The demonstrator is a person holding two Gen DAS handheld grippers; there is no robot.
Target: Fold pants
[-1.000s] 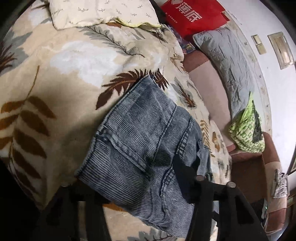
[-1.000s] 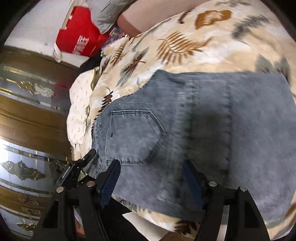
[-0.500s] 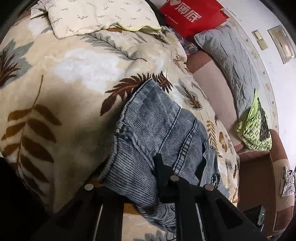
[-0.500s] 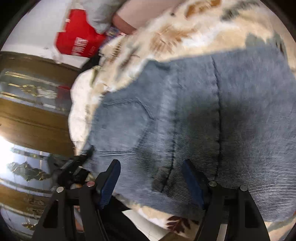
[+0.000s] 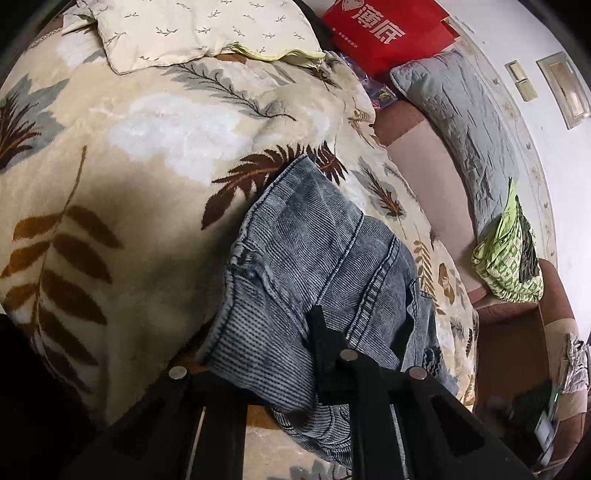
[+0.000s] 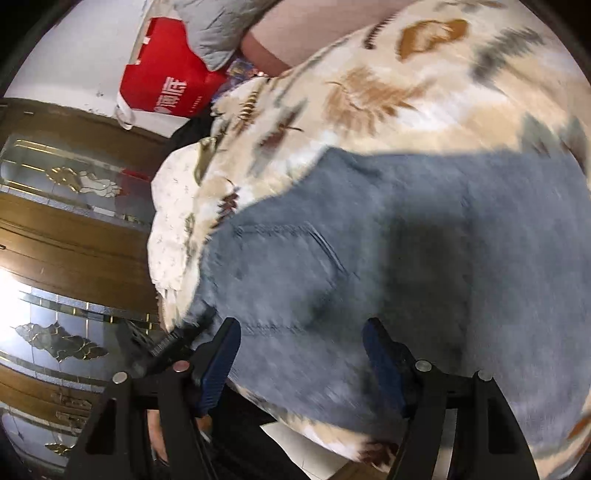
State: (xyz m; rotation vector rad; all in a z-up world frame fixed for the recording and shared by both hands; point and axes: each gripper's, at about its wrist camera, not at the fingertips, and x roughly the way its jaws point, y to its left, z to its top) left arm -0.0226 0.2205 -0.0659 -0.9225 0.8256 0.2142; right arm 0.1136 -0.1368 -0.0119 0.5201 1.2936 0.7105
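The left gripper [image 5: 291, 354] is clamped on the near edge of the jeans [image 5: 317, 266], its jaws having just closed on a bunched fold of denim at what looks like the waistband end, with the cloth gathered up between them. The right gripper [image 6: 301, 354] has its jaws well apart, hovering just above the seat of the jeans near the back pocket [image 6: 284, 273], and nothing is pinched between its blue pads [image 6: 221, 354]; that view is smeared with motion. The jeans lie on the leaf-patterned blanket [image 5: 122, 155] spread over the bed, near its front edge, with a cream pillow [image 5: 199, 33] and a red bag [image 5: 384, 33] well beyond them and a grey cushion [image 5: 461, 122] off to one side. The step in hand looks like taking hold for a fold: one corner is gripped, the other is not yet. Next, the right gripper would need to come down on the matching edge of the garment and close on the cloth, so that both ends can be lifted together and carried over evenly. Denim is thick and stiff at the seams, so the bite should take the full layer, or it may slip out when lifted.
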